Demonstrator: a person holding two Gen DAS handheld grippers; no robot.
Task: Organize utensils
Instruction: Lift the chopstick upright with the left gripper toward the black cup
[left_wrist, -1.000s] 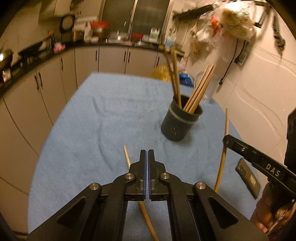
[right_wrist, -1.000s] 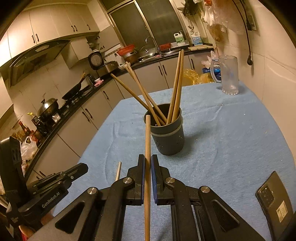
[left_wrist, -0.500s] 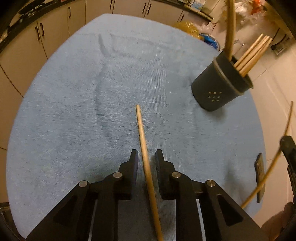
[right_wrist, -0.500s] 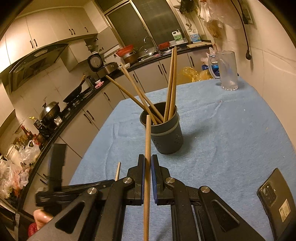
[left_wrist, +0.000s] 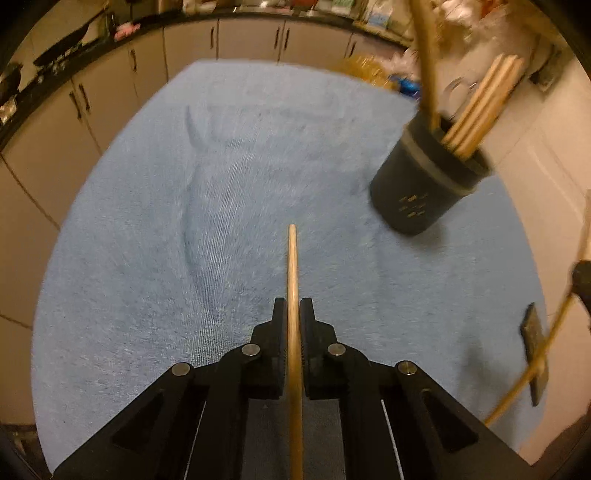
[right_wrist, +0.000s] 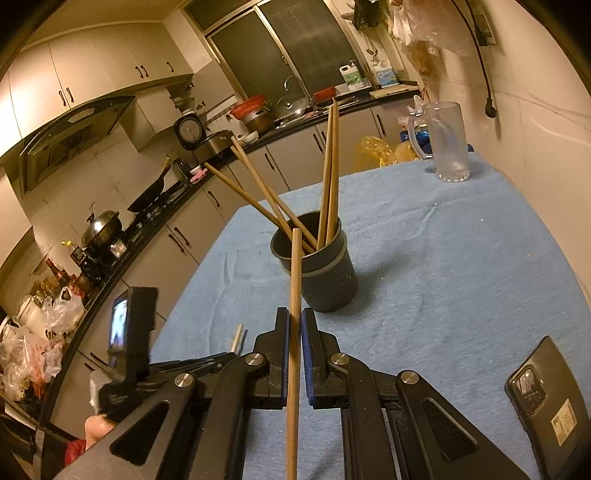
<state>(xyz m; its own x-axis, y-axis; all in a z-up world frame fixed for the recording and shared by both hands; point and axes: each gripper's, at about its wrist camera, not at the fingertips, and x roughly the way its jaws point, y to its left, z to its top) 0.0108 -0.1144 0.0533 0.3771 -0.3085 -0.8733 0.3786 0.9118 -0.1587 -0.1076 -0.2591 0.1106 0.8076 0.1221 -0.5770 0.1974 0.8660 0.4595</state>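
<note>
Chopsticks filled both your tongs: left tongs (left_wrist: 293, 314) clenched one chopstick (left_wrist: 293, 266) above the worktop (left_wrist: 147, 258); right tongs (right_wrist: 294, 325) clenched another (right_wrist: 294, 280) near the holder (right_wrist: 325, 280); only the right view showed the phone's (right_wrist: 543, 398) face.

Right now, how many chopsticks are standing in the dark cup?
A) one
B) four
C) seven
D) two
B: in the right wrist view the cup holds four chopsticks, two upright together and two leaning left; the other two are gripped, one in each gripper.
</note>
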